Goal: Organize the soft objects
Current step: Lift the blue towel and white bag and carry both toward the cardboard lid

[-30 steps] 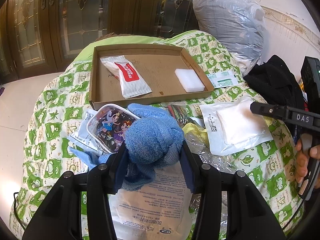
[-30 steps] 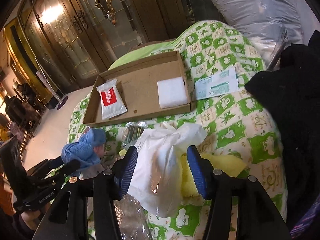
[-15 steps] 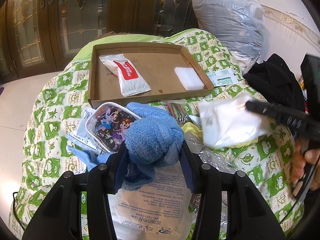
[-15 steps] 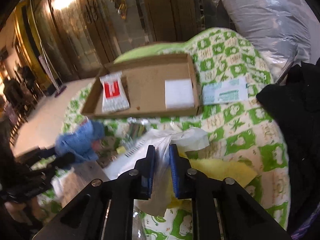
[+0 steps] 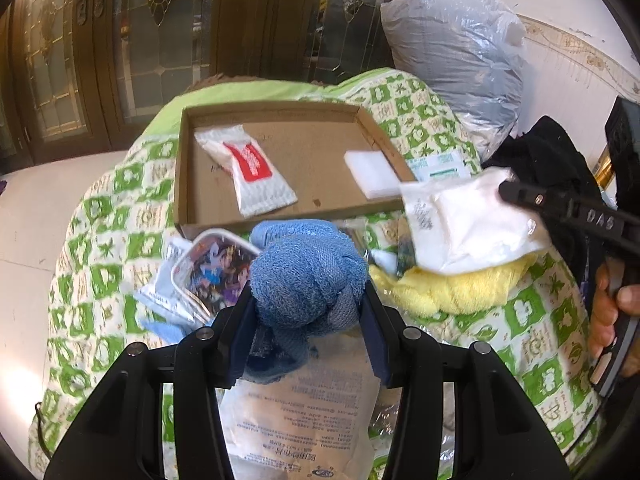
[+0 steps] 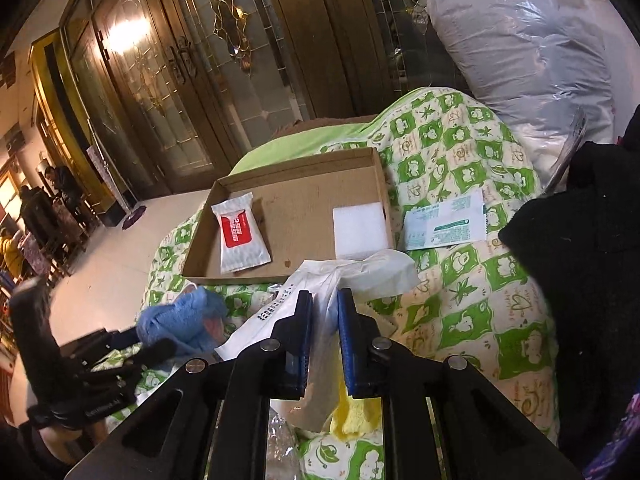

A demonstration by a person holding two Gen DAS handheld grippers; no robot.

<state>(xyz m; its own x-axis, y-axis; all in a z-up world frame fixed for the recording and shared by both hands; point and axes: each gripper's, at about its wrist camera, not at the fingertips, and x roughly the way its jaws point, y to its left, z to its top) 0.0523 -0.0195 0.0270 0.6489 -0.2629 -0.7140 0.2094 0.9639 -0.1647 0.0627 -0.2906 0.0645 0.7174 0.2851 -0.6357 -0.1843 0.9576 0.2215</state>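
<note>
Home interior, ornate glazed wooden doors, quilted bedspread, tiled floor

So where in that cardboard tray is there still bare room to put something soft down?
The cardboard tray has a bare middle, between the red-and-white packet and the white foam pad. The bedspread in front of it is crowded with packets and cloths.

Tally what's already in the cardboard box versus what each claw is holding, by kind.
In the cardboard box:
Red-and-white wipes packet: 1
White foam pad: 1
Held:
Blue towel bundle, in the left claw: 1
White gauze packet, in the right claw: 1
Total: 4
</note>
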